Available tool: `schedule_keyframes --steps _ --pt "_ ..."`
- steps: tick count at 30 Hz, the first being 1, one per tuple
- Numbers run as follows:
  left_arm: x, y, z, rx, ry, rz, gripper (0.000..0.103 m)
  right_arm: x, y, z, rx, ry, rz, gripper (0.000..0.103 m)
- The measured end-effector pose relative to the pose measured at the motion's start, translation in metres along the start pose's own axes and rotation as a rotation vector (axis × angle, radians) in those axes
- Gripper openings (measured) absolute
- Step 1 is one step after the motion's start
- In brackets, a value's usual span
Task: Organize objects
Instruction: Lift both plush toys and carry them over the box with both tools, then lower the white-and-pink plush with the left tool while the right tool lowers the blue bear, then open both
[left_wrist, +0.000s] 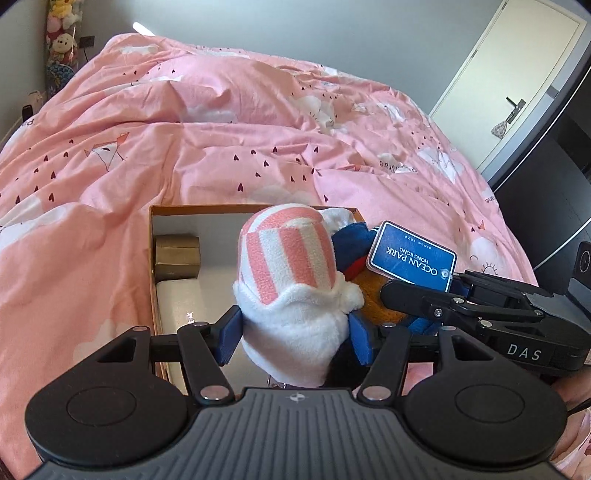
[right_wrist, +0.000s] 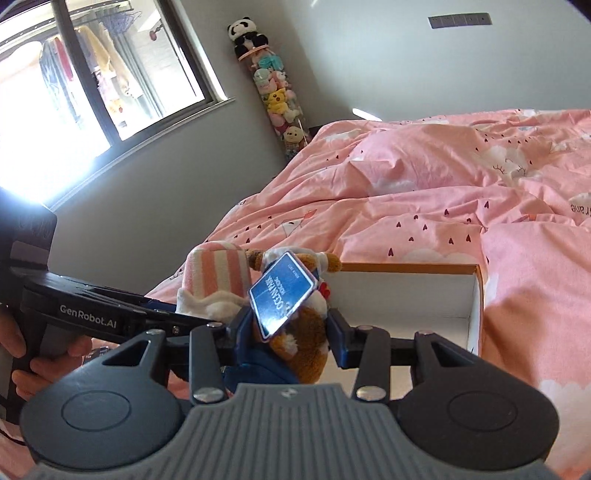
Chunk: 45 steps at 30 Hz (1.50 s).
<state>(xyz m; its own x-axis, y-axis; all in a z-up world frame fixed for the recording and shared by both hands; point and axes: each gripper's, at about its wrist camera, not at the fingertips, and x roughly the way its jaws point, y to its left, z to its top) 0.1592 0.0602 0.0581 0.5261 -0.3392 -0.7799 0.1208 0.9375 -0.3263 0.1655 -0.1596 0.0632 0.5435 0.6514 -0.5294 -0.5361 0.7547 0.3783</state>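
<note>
Holding a soft toy apiece, both grippers hang over the open cardboard box (left_wrist: 155, 236) that sits on the pink duvet (left_wrist: 184, 147). The left gripper (left_wrist: 291, 332) has its blue pads pressed into the white base of a pink-and-white striped plush (left_wrist: 288, 258), jaws fairly wide around that bulk. The right gripper (right_wrist: 284, 332) is clamped on a brown plush toy (right_wrist: 306, 332) whose blue "Ocean Park" tag (right_wrist: 282, 301) flaps in front of it; in the left wrist view this gripper comes in from the right, just beside the striped plush. The two toys are touching or nearly so, above the box's near edge. Inside the box, a small gold box (left_wrist: 177, 256) sits in the far left corner and the white floor beside it is bare. The step in hand looks like carrying the toys to the box. Next, each toy probably needs lowering onto the bare floor clear of the gold box, one after the other so they do not crowd, before the jaws let go.
</note>
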Motion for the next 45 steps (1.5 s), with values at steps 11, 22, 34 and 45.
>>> schedule_keyframes --steps 11,22,34,45 --pt "0.093 0.033 0.004 -0.057 0.260 -0.002 0.069 0.076 -0.051 -0.031 0.127 0.153 -0.065 0.045" --pt "0.131 0.045 -0.006 0.007 0.410 0.035 0.069 0.114 -0.069 -0.058 0.163 0.258 -0.082 0.045" --pt "0.140 0.047 -0.010 0.033 0.473 0.033 0.069 0.134 -0.079 -0.069 0.209 0.374 -0.117 0.047" --pt "0.136 0.062 -0.011 -0.018 0.449 0.007 0.074 0.137 -0.081 -0.064 0.194 0.391 -0.131 0.050"
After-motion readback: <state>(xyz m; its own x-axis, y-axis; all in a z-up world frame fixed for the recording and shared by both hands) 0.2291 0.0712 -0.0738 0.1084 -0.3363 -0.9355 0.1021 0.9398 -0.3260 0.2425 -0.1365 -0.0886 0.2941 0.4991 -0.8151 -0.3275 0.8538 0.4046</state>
